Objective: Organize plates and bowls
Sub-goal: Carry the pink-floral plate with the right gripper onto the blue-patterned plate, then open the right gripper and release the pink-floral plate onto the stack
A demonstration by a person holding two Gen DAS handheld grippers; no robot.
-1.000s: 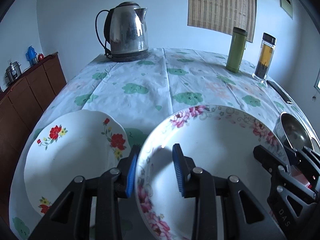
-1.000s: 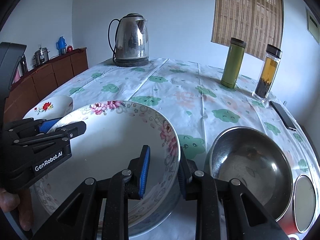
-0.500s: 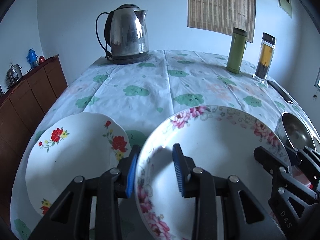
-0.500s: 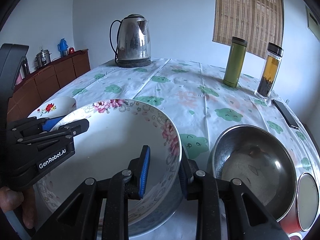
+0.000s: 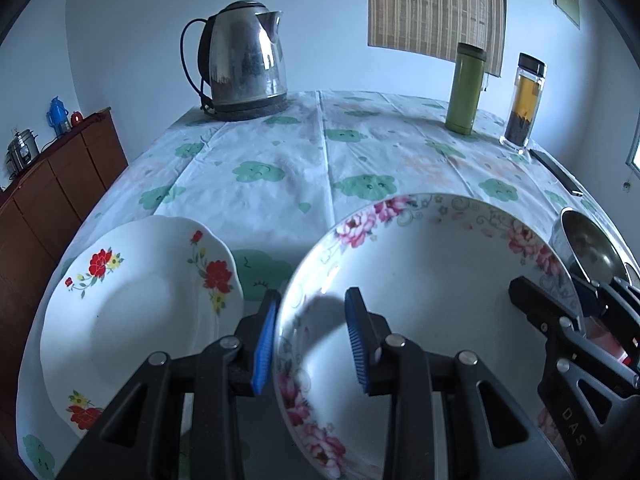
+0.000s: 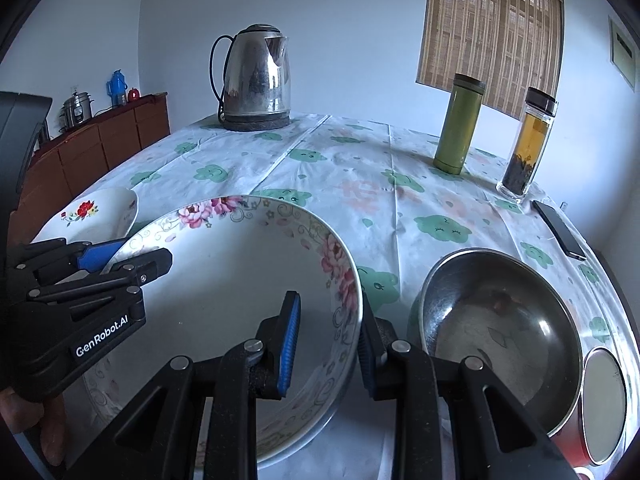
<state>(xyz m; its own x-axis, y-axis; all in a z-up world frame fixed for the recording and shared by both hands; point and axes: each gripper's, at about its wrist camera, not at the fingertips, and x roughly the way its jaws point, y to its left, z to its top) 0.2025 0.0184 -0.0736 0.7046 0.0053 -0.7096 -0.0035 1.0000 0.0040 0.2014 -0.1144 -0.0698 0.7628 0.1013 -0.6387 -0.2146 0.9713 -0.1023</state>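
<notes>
A large white bowl with pink flowers (image 5: 432,292) (image 6: 224,292) is at the table's near edge. My left gripper (image 5: 310,336) straddles its left rim, one pad outside and one inside, with a gap on the inner side. My right gripper (image 6: 328,344) straddles its right rim the same way. Both jaws stand part open around the rim; a firm grip does not show. A white plate with red flowers (image 5: 132,300) (image 6: 96,212) lies to the bowl's left. A steel bowl (image 6: 500,328) (image 5: 588,244) sits to its right.
A steel kettle (image 5: 240,64) stands at the far left of the flowered tablecloth (image 5: 360,152). A green flask (image 5: 466,88), a tea jar (image 5: 524,104) and a phone (image 6: 560,232) are at the far right. A red-based cup (image 6: 604,404) sits near right. A wooden cabinet (image 5: 52,184) is on the left.
Both views have shifted slightly toward the table's far side and up; the flowered bowl stays between both grippers' pads. The jaw gaps look unchanged.
</notes>
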